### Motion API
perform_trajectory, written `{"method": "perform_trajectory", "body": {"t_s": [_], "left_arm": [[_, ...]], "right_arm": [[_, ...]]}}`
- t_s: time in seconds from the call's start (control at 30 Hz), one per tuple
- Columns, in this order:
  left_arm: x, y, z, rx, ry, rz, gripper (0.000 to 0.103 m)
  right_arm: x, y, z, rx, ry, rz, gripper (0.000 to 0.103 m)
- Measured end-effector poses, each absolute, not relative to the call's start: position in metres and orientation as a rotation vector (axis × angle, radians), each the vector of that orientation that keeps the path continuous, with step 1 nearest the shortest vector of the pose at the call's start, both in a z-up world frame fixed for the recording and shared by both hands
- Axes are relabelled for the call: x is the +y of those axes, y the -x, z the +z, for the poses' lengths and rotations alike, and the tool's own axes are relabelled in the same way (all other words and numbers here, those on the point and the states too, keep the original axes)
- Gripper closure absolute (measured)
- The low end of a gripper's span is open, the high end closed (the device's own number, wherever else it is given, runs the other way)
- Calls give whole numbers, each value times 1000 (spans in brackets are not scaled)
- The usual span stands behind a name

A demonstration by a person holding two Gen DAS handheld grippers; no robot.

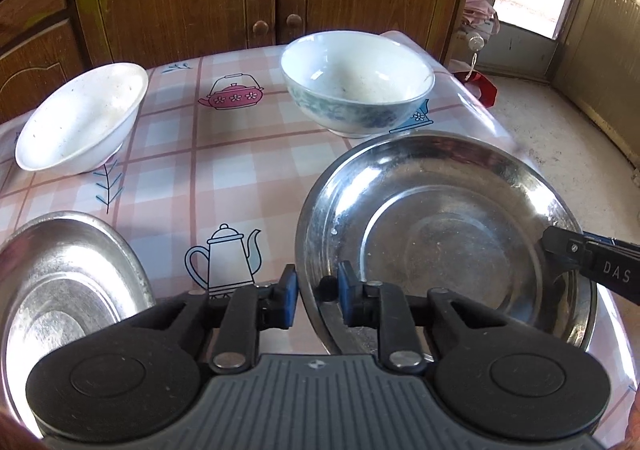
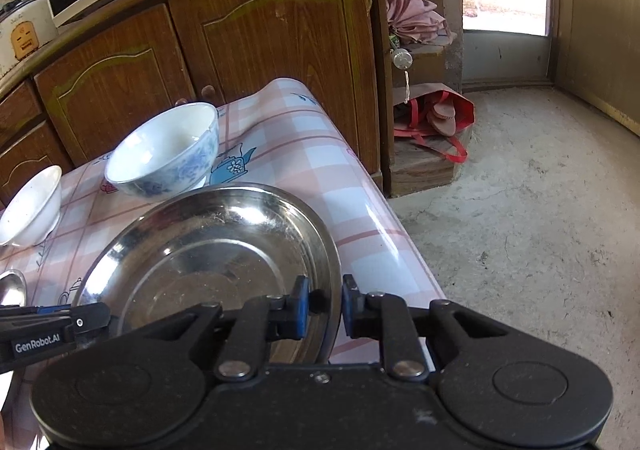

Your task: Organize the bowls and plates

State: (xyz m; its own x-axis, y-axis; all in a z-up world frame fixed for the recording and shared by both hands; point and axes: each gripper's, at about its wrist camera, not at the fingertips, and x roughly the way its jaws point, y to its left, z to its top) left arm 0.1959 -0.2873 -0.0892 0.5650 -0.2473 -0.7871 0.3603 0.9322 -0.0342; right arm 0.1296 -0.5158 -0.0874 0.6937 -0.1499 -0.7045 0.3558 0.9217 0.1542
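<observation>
Two shiny dented steel plates (image 1: 444,234)

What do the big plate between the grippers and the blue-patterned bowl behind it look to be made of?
The big plate looks like stainless steel: silvery, mirror-like glare, fine scuffs. The blue-patterned bowl looks like glazed ceramic, perhaps porcelain: glossy white inside, blue floral print outside.

Open tablecloth (image 1: 224,169) lane between bowls — white bowl (image 1: 80,121) left, floral bowl (image 1: 356,85) right.
</observation>
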Motion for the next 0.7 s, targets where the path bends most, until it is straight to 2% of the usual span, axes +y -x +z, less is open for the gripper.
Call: {"method": "perform_trajectory", "body": {"t_s": [0.27, 0.7], "left_arm": [[-273, -173, -59, 864, -116, -348, 82], [-238, -101, -7, 766, -106, -347, 82]], "right_arm": [[-500, -110, -58, 709, -257, -286, 80], [-453, -32, 3, 598, -207, -285, 80]]}}
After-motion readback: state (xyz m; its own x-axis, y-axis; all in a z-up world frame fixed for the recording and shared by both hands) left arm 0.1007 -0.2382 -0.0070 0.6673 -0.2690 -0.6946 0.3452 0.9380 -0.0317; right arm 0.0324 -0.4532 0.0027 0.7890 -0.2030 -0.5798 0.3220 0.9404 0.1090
